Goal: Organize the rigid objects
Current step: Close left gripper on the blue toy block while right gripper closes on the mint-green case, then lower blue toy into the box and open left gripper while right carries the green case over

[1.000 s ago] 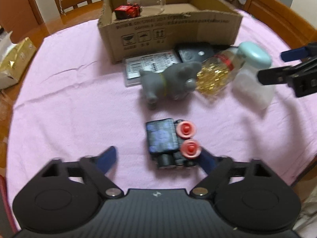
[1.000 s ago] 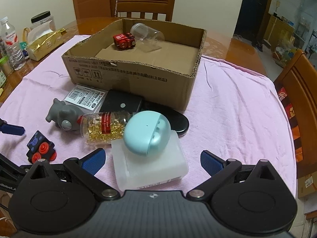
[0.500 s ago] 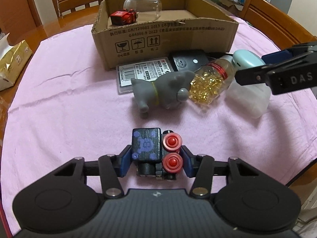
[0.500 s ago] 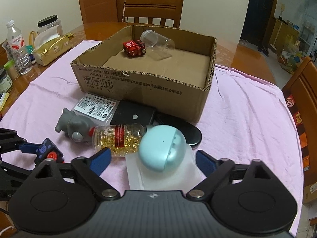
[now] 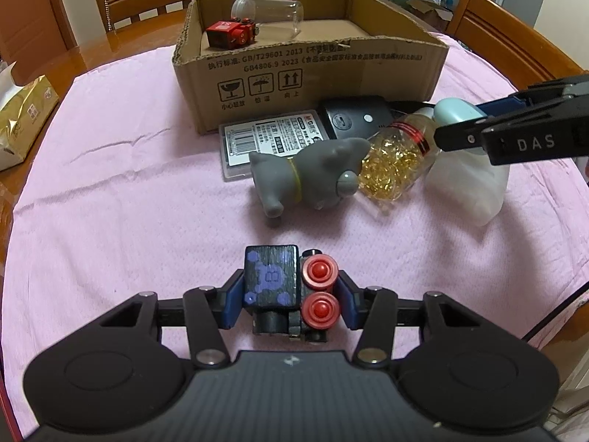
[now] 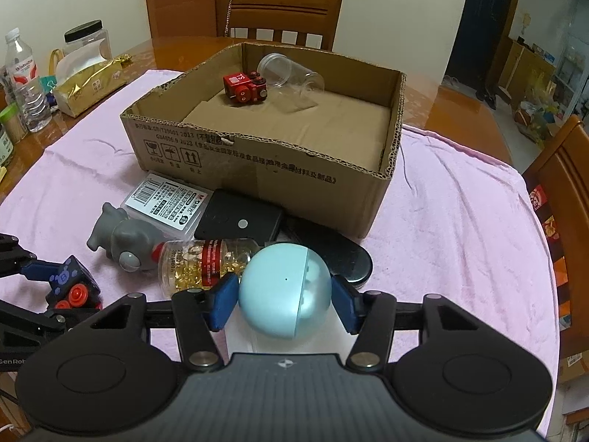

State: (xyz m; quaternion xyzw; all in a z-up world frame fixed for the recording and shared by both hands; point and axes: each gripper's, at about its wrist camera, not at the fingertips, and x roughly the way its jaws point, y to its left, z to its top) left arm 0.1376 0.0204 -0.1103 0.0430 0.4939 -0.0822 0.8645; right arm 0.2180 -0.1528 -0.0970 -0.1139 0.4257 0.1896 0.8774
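My left gripper (image 5: 289, 296) is shut on a dark blue toy train with red wheels (image 5: 272, 280), low over the pink cloth; it also shows in the right wrist view (image 6: 71, 287). My right gripper (image 6: 283, 294) is shut on the light blue cap (image 6: 283, 291) of a white plastic bottle (image 5: 475, 180). A cardboard box (image 5: 313, 77) behind holds a red toy train (image 5: 230, 33) and a clear jar (image 5: 268, 13). A grey toy animal (image 5: 309, 176), a bottle of golden capsules (image 5: 394, 158), a labelled flat case (image 5: 272, 136) and a black case (image 5: 353, 119) lie before the box.
A pink cloth (image 5: 110, 191) covers the round wooden table. A gold tissue pack (image 6: 88, 81), a water bottle (image 6: 27, 84) and a black-lidded jar (image 6: 86, 38) stand at the left. Wooden chairs (image 6: 279, 14) ring the table. A black oval case (image 6: 331, 254) lies beside the box.
My left gripper has closed on the blue toy train. My right gripper has moved forward and closed on the bottle's light blue cap.
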